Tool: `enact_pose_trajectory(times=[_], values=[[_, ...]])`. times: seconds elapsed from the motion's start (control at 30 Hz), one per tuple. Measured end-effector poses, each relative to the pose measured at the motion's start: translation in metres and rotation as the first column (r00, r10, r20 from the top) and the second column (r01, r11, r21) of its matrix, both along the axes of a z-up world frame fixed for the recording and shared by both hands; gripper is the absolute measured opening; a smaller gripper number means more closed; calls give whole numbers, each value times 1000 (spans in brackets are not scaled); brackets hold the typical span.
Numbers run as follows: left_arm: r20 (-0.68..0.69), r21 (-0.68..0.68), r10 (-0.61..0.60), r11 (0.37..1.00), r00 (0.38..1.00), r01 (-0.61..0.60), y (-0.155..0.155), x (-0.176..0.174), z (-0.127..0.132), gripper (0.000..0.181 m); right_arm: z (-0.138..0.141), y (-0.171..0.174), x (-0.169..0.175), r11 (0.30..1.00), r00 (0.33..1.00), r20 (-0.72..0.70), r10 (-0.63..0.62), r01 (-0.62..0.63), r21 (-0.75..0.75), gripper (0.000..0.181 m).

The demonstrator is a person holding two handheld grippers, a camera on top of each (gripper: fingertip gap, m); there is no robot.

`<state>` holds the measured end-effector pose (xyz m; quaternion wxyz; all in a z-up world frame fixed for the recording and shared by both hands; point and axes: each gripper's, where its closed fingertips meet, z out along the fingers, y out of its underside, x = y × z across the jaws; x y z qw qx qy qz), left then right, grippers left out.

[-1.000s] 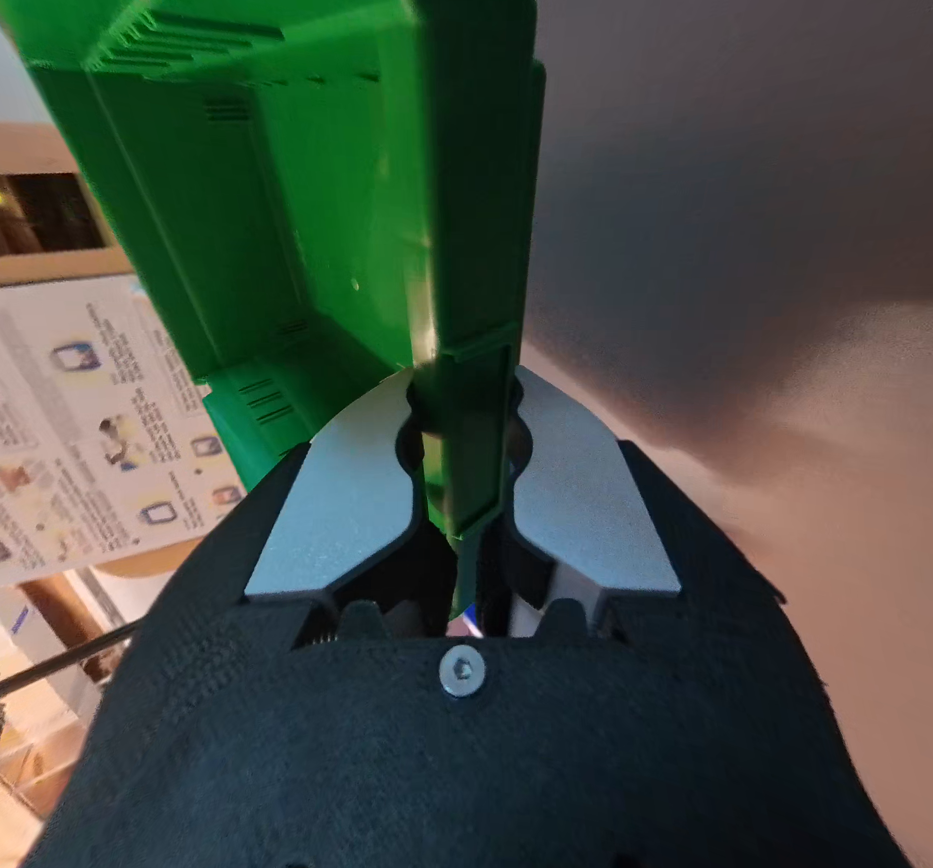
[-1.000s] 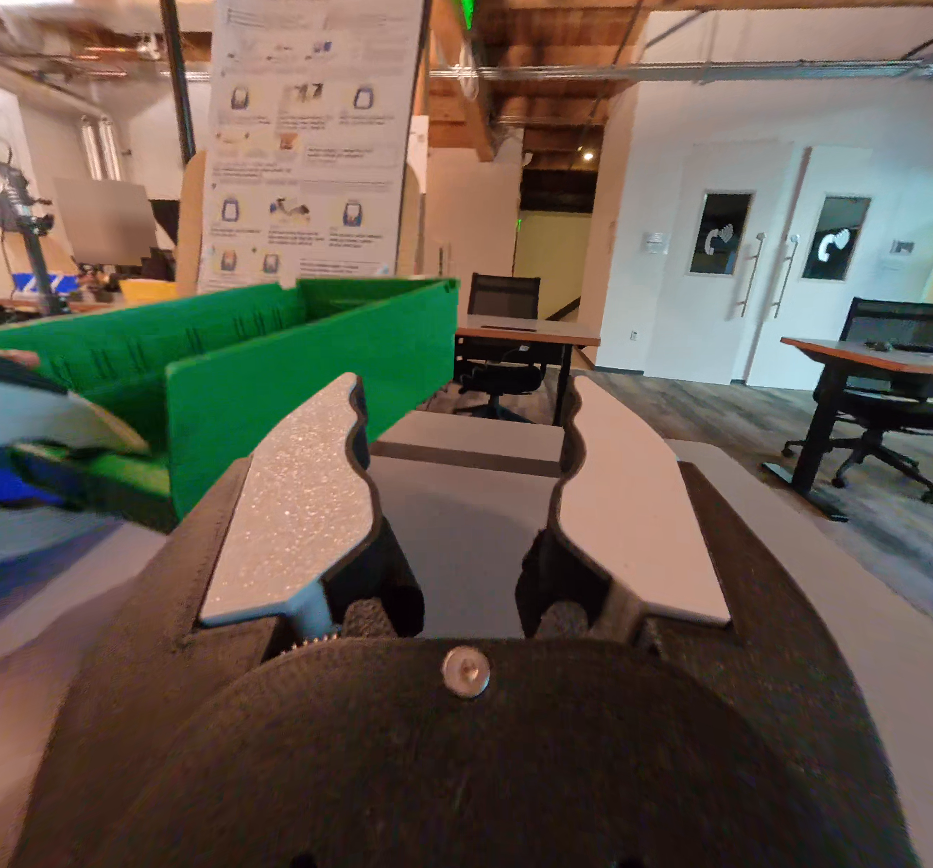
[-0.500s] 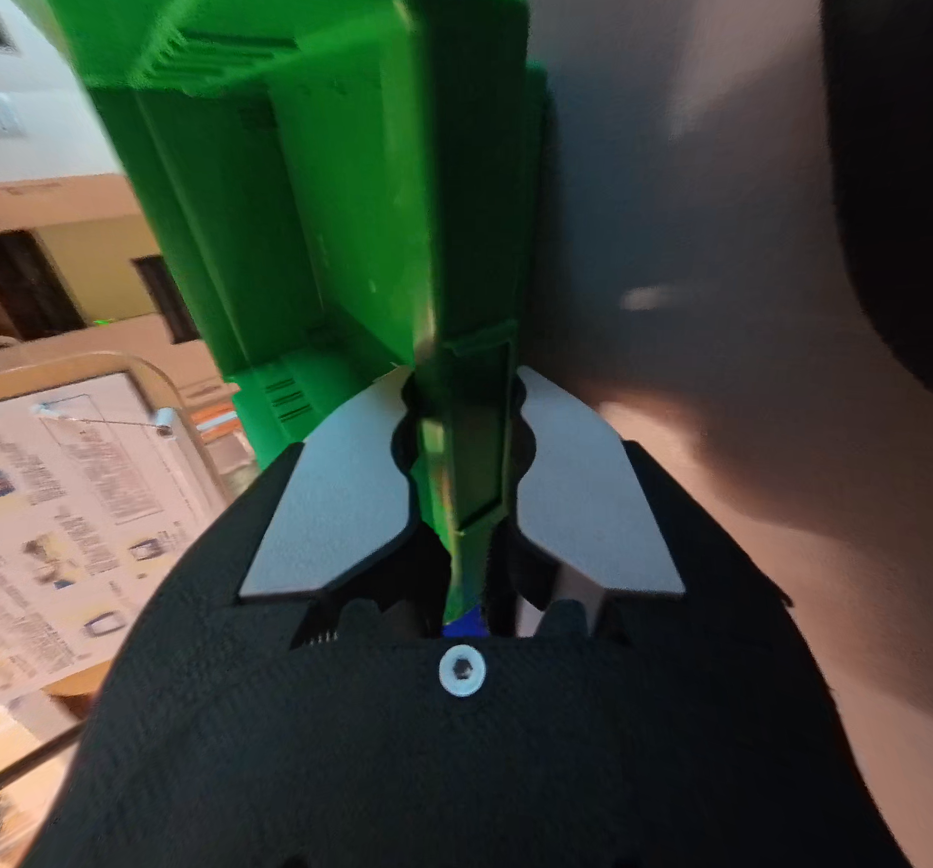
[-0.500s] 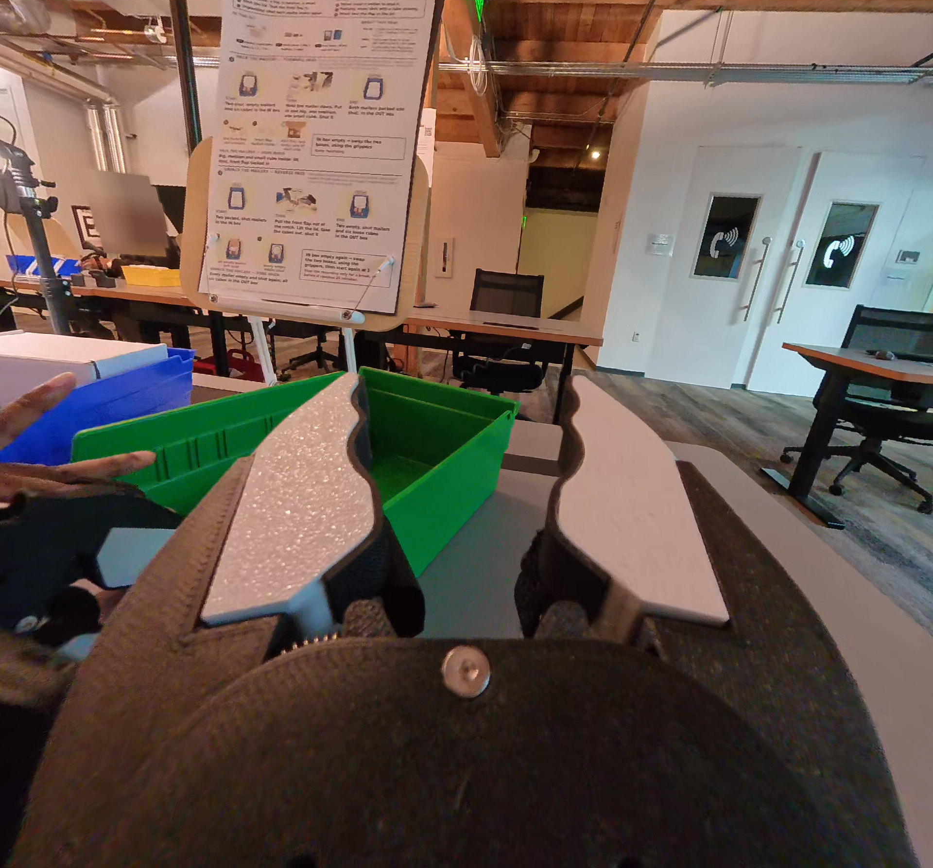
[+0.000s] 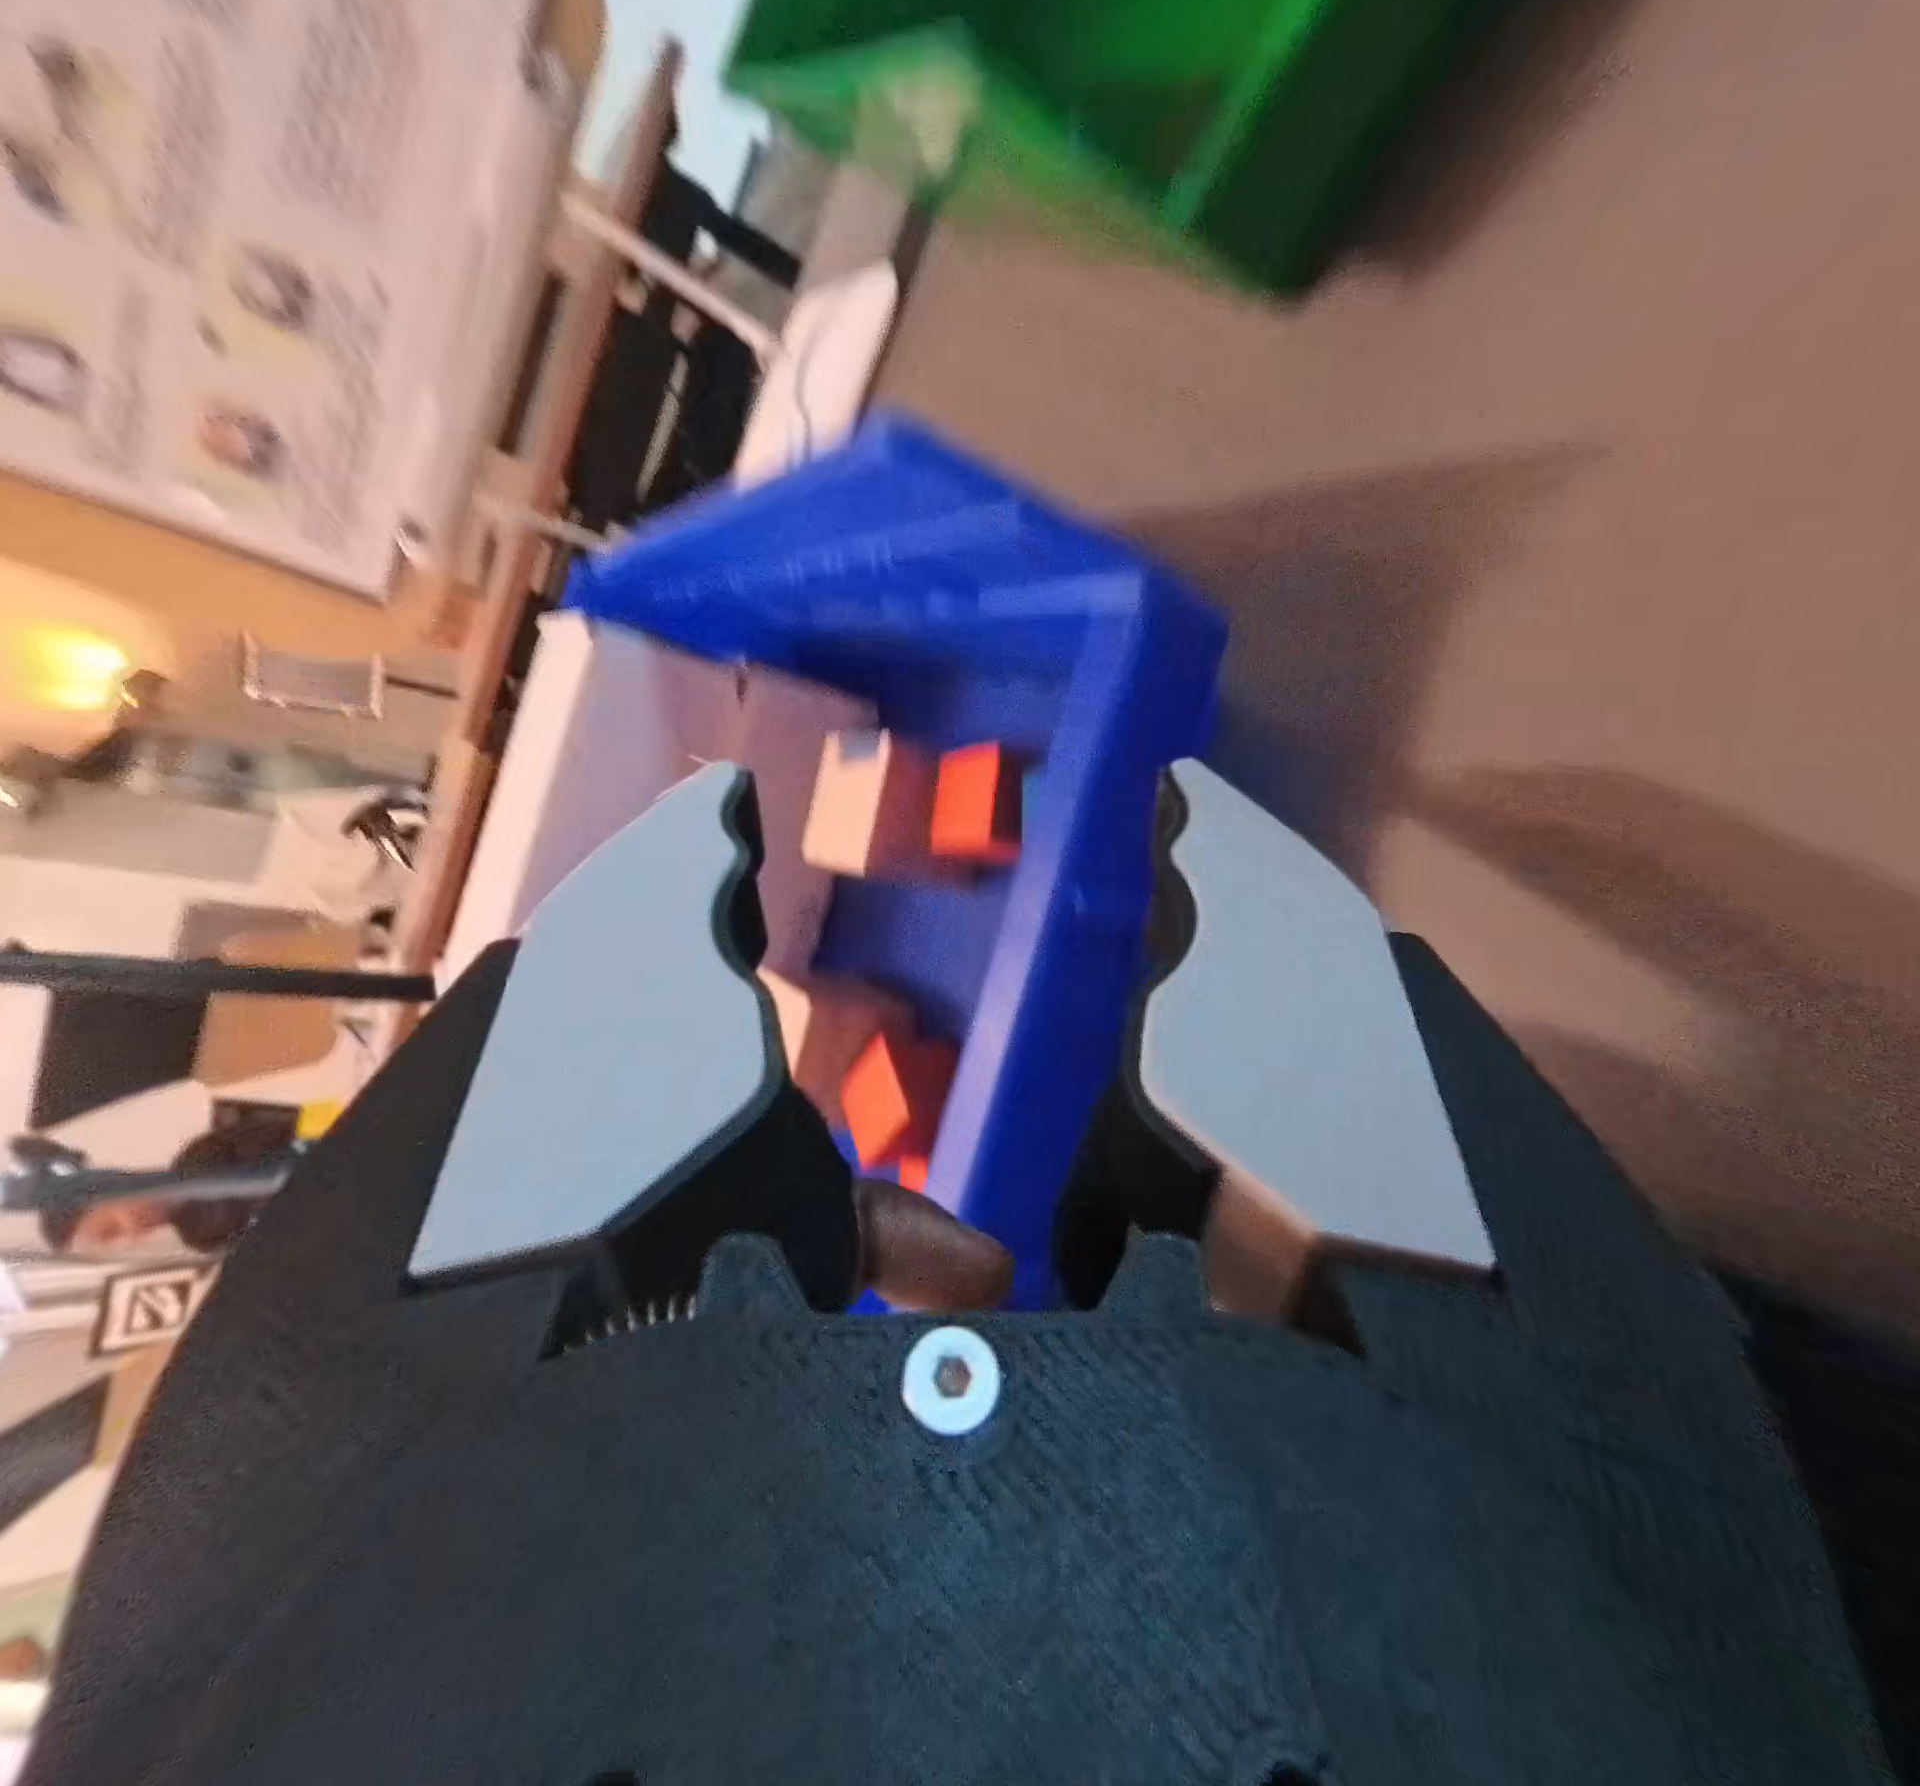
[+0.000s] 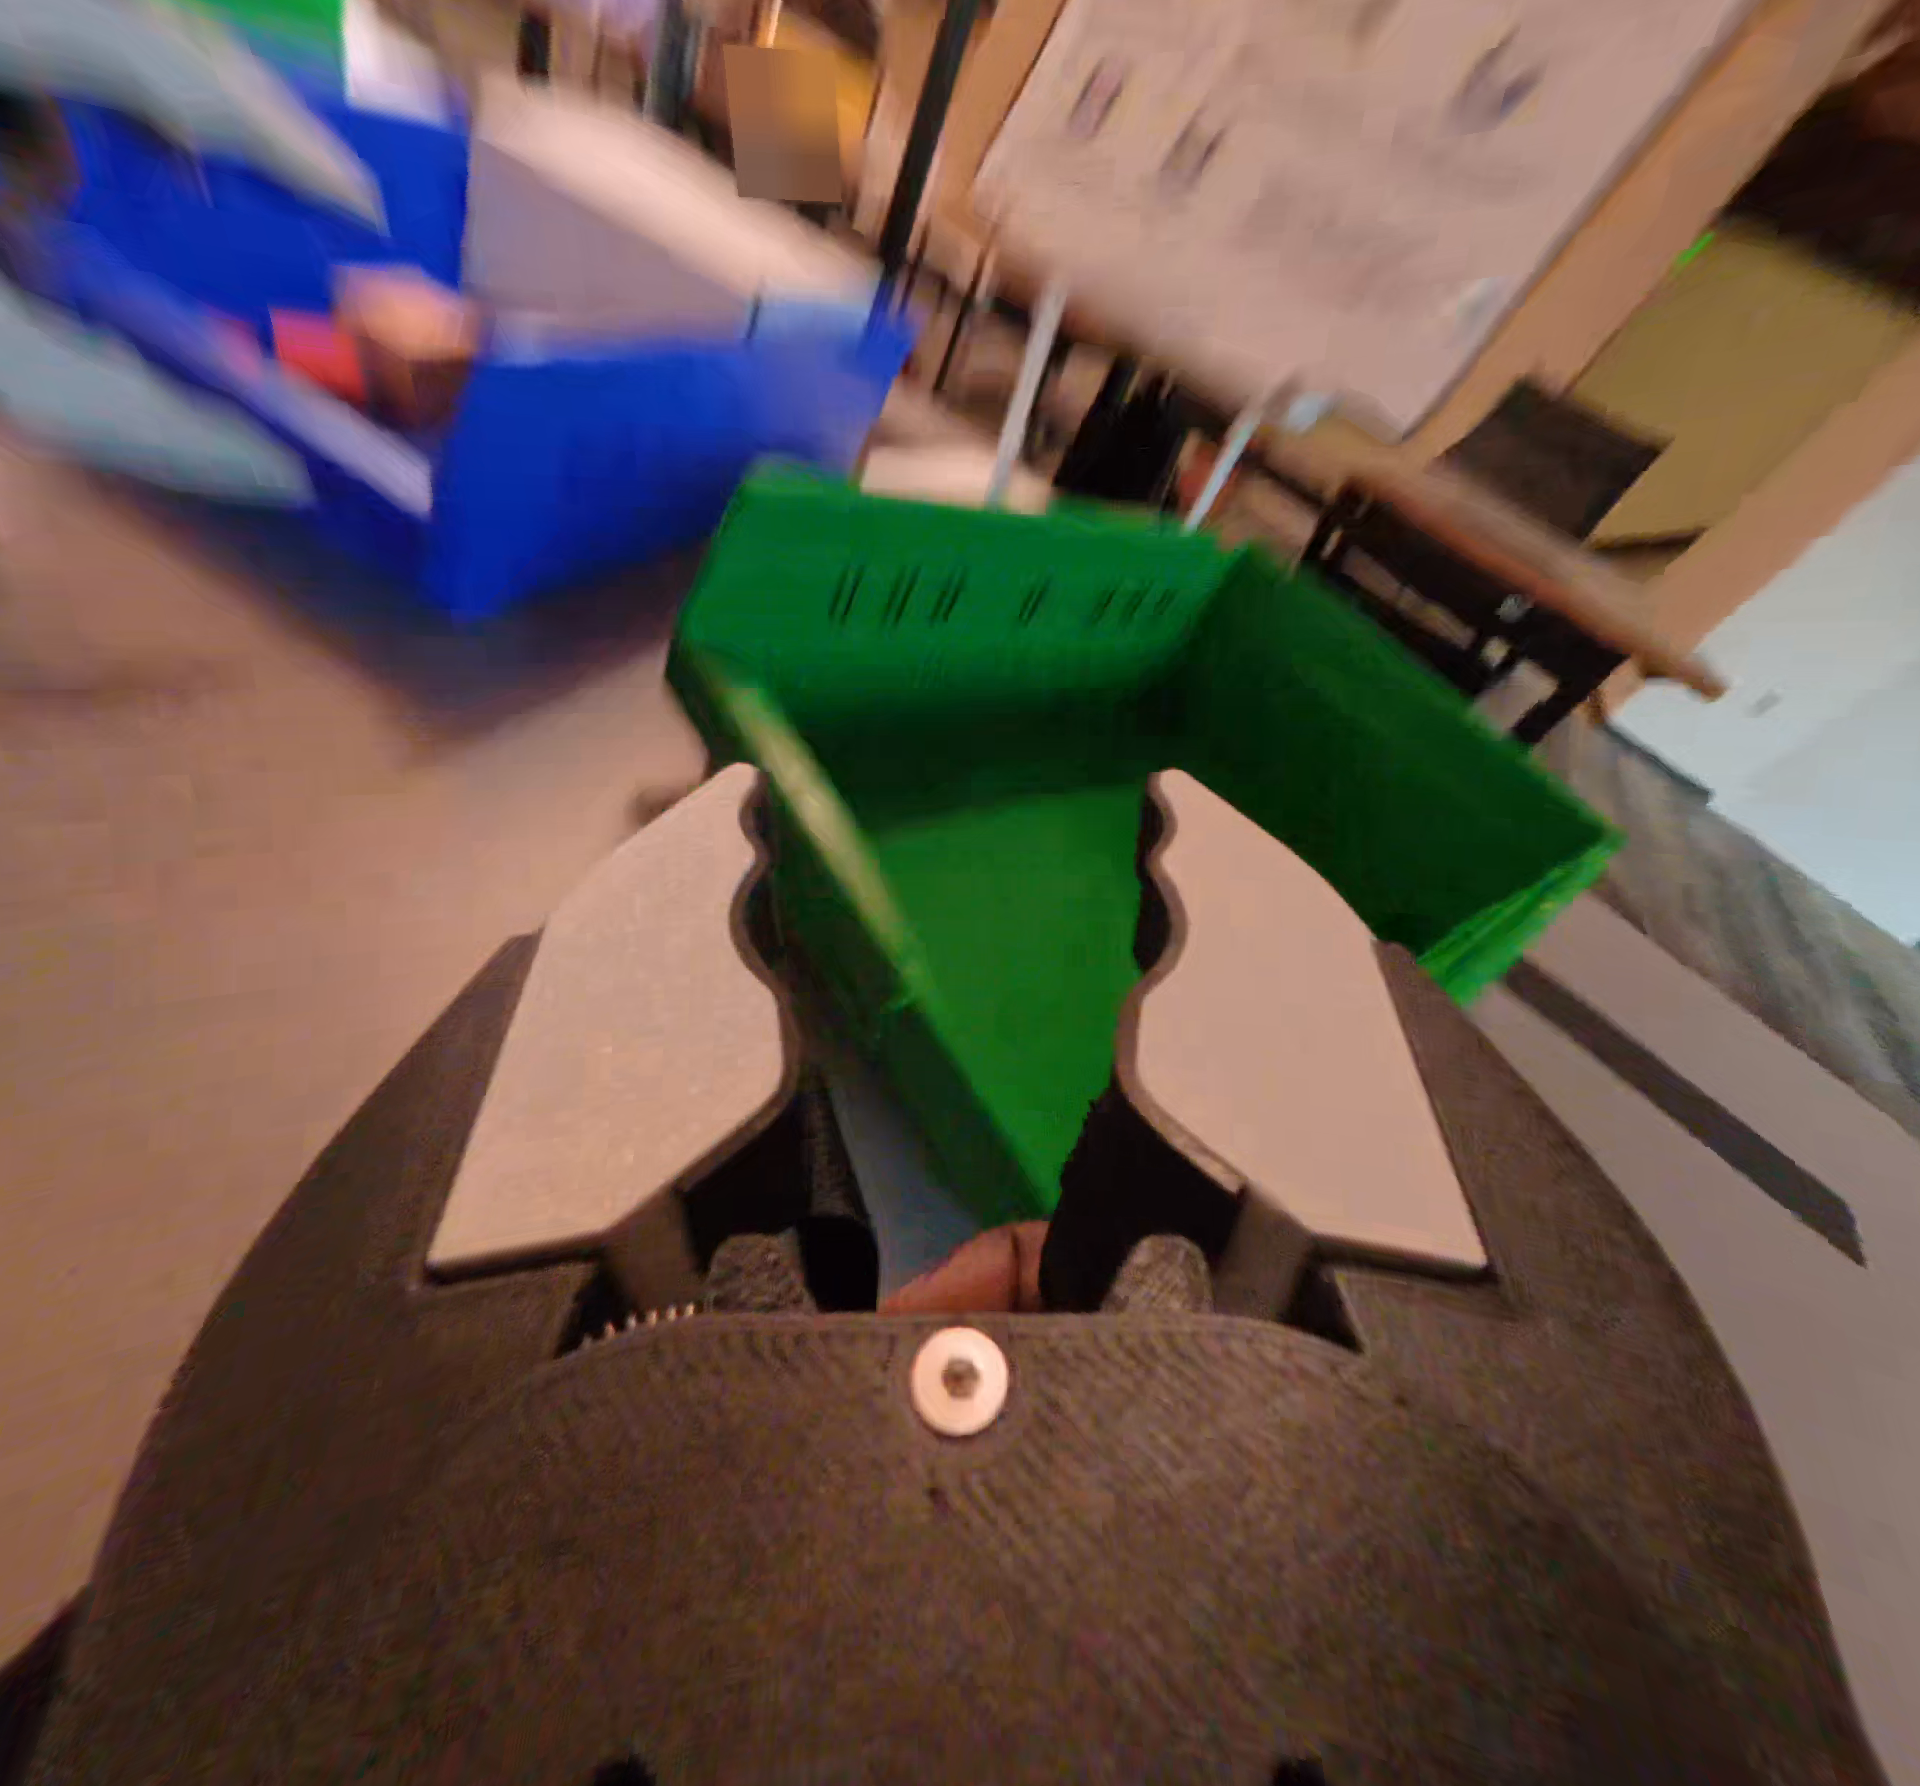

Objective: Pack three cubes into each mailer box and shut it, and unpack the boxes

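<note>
Both views are motion-blurred. My left gripper (image 5: 951,780) is open, its fingers straddling the side wall of a blue bin (image 5: 1081,801). Inside that bin lie orange cubes (image 5: 971,801) and a pale wooden cube (image 5: 852,811). My right gripper (image 6: 951,780) is open, straddling the near wall of an empty green bin (image 6: 1039,656) that sits on the table. The blue bin also shows in the right wrist view (image 6: 623,458) at upper left, holding cubes (image 6: 405,354) and a white box (image 6: 613,250). The left gripper's grey fingers (image 6: 145,422) reach around it there.
The green bin (image 5: 1143,74) lies beyond the blue one in the left wrist view. A poster board (image 6: 1351,126) stands behind the bins on the grey table (image 6: 260,801). Office desks and chairs lie farther back.
My left gripper let go of the green bin's wall, opened, and now sits at the blue bin. The green bin now rests on the table. My right gripper moved over its wall.
</note>
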<state>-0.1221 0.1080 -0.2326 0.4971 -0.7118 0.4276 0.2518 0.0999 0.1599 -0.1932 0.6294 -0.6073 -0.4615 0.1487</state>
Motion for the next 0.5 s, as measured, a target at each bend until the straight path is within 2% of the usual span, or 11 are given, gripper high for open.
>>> enact_pose_trajectory(times=[0.03, 0.07, 0.13, 0.23, 0.3, 0.37, 0.43, 0.5], values=[[4, -21, 21, 1000, 1000, -21, -3, -15, -8, 68, -23, 4, -9, 1000, 988, 154, -21, 22, -7, 72], [25, -40, 19, 999, 999, -18, -5, -23, -15, 66, -40, 10, -12, 998, 954, 292, -61, 56, 25, 74], [107, -83, -4, 996, 994, 13, -9, -24, -22, 54, -62, 20, -17, 991, 871, 476, -122, 78, 110, 72], [67, -147, -9, 989, 998, 19, -12, -24, -27, 46, -85, 32, -24, 989, 767, 625, -143, 83, 125, 66], [-3, -250, 7, 968, 1000, -8, -21, -32, -40, 47, -90, 43, -20, 979, 709, 677, -197, 107, 173, 51], [-36, -300, 18, 954, 999, -28, -27, -42, -50, 54, -92, 43, -17, 981, 701, 687, -193, 116, 156, 38], [-57, -266, 52, 962, 997, -65, -22, -56, -49, 37, -92, 44, -10, 980, 698, 687, -200, 132, 151, 38], [-50, -267, 42, 962, 998, -54, -21, -61, -50, 36, -93, 46, 0, 981, 699, 688, -194, 155, 119, 37]])
